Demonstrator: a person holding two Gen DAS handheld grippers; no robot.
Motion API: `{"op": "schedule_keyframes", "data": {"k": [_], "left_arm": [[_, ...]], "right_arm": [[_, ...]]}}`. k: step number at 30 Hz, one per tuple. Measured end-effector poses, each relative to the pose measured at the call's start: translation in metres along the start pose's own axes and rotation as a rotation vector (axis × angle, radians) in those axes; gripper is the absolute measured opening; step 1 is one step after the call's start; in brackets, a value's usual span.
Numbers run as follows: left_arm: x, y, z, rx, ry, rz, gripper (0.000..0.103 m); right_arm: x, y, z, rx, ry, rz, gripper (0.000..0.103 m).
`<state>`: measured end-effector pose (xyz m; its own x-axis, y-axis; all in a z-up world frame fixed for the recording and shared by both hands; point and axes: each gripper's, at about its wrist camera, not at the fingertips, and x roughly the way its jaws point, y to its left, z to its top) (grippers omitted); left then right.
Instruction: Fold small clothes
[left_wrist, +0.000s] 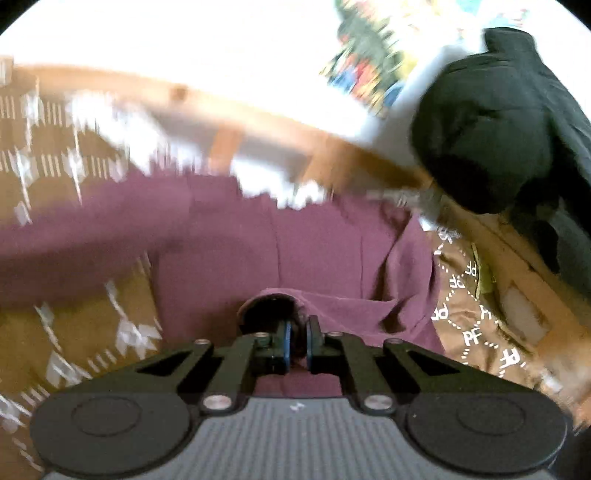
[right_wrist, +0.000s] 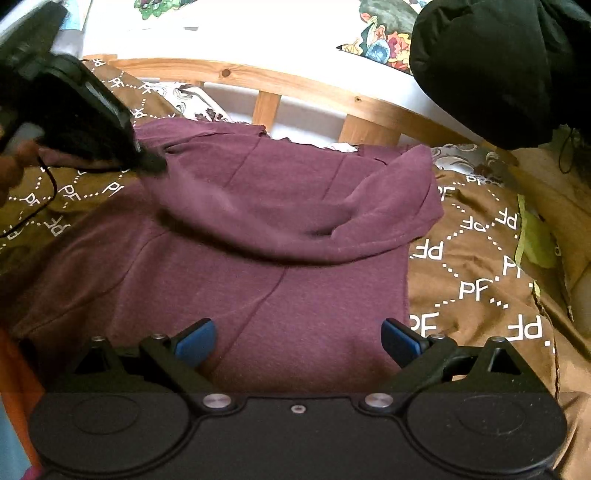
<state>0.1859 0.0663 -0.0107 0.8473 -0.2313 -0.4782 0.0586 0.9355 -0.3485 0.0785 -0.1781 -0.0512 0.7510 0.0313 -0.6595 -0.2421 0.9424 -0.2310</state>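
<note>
White letters "PF" repeat across the brown bedcover (right_wrist: 476, 266), set along dotted white diamond lines; some read mirrored or upside down. Same "PF" print on the bedcover (left_wrist: 469, 332) in the left wrist view, right side. No other text legible; the rest too blurred.

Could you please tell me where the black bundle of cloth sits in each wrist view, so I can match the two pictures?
Left wrist view: the black bundle fills the upper right, above the brown patterned cover.
Right wrist view: the black bundle sits in the top right corner.
Shared landmark: the wooden bed rail runs behind the maroon garment in both.
</note>
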Motion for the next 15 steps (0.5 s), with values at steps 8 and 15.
{"op": "schedule_keyframes", "data": {"k": [8,15], "left_arm": [[0.007,0.001,-0.017,-0.013,0.158,0.069,0.059],[0.000,0.003,-0.013,0.051,0.104,0.114,0.090]], "right_arm": [[0.007,0.001,0.000,-0.002,0.010,-0.002,0.096],[0.016,-0.033,0.024,-0.019,-0.061,-0.135,0.097]]}}
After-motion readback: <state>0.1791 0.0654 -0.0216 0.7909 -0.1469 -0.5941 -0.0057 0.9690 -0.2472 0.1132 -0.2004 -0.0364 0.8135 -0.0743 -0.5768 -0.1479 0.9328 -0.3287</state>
